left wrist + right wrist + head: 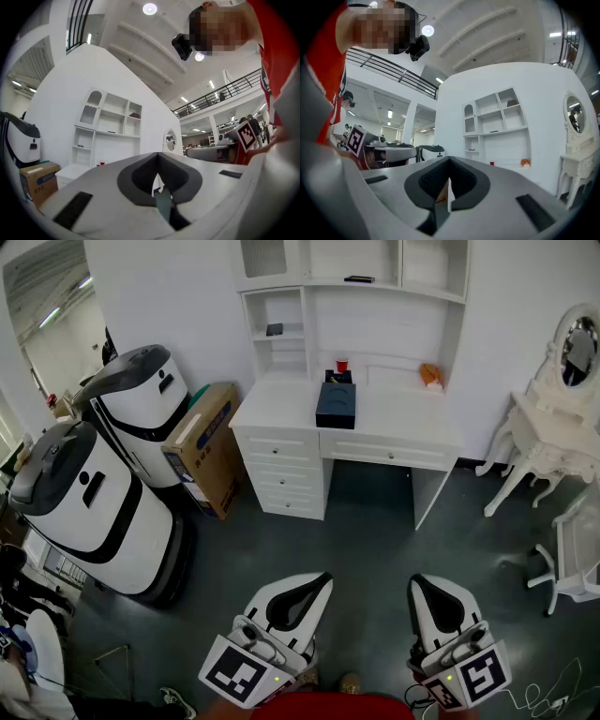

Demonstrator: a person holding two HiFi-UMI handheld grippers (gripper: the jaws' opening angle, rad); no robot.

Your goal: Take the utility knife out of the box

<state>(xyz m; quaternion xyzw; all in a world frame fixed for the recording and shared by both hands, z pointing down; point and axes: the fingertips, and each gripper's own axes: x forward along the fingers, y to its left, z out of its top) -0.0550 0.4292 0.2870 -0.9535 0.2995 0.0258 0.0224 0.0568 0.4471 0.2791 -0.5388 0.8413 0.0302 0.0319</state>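
A dark blue box (336, 405) stands on the white desk (403, 423) across the room, in front of a small red cup (341, 365). No utility knife shows in any view. Both grippers are held low and level near the person's body, far from the desk. The left gripper (319, 579) has its jaws together with nothing between them, and the left gripper view shows the same (158, 161). The right gripper (419, 583) is likewise shut and empty, its tips meeting in the right gripper view (449, 164).
Two large white machines (94, 512) stand at the left, with a cardboard box (206, 446) leaning beside them. A white vanity with an oval mirror (553, 418) and a white chair (577, 559) are at the right. An orange object (430, 375) lies on the desk. Dark floor lies between me and the desk.
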